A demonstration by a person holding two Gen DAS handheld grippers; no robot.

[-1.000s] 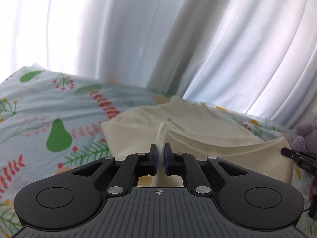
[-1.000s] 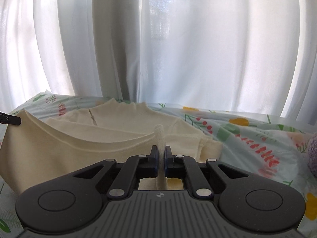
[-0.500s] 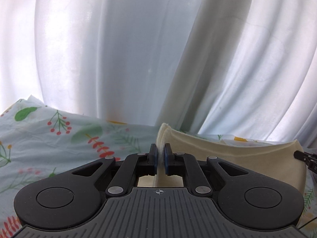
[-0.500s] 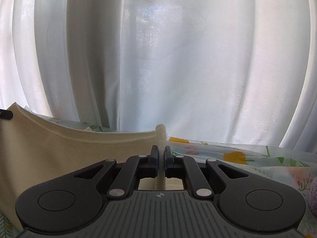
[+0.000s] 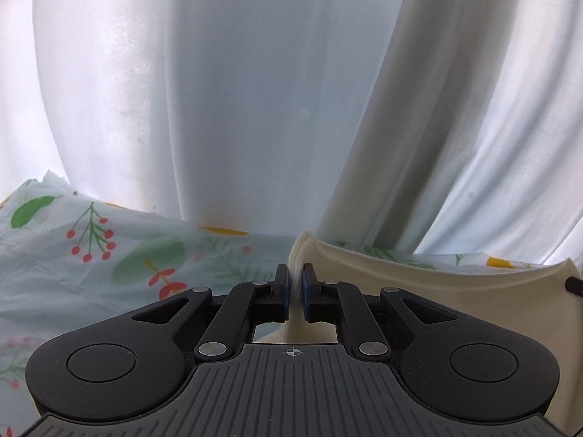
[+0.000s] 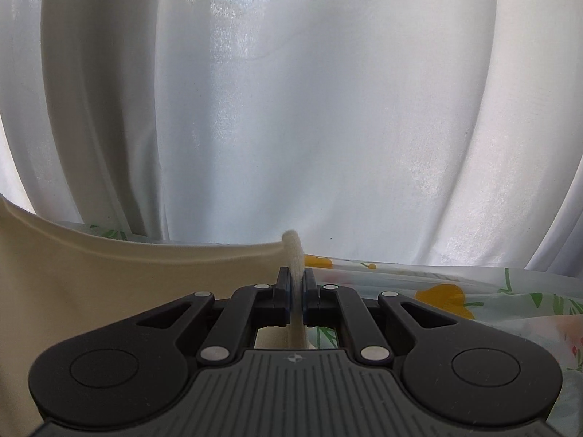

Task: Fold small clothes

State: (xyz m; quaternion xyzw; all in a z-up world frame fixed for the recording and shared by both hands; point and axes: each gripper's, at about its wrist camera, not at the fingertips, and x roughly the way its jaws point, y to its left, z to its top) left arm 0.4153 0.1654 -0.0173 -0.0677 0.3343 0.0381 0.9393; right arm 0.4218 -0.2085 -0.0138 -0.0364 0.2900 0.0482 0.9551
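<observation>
**White curtains behind a cream garment held at two corners**

White curtains [image 6: 291, 109] fill the upper frame. Low in both views, the cream garment [image 6: 109, 284] stretches between the left gripper [image 5: 296, 280] and right gripper [image 6: 297, 284], jaws clenched on its edge, above the floral sheet [image 5: 109, 262].

Two fisheye wrist views, each mounted just behind its own gripper and looking forward along the fingers, tilted slightly down. Left wrist view: left gripper [image 5: 295, 273] fills the bottom half of the frame, very near; beyond it a floral sheet [image 5: 109, 266] at lower left and a white curtain [image 5: 237, 109] across the whole upper frame, close. Right wrist view: right gripper [image 6: 297, 277] fills the bottom, same curtain [image 6: 328, 109] above, sheet [image 6: 492, 291] at lower right. Both face the curtain. Shared: the cream garment [image 5: 455, 291], running to the right edge in the left view and to the left edge [image 6: 109, 284] in the right view.
</observation>
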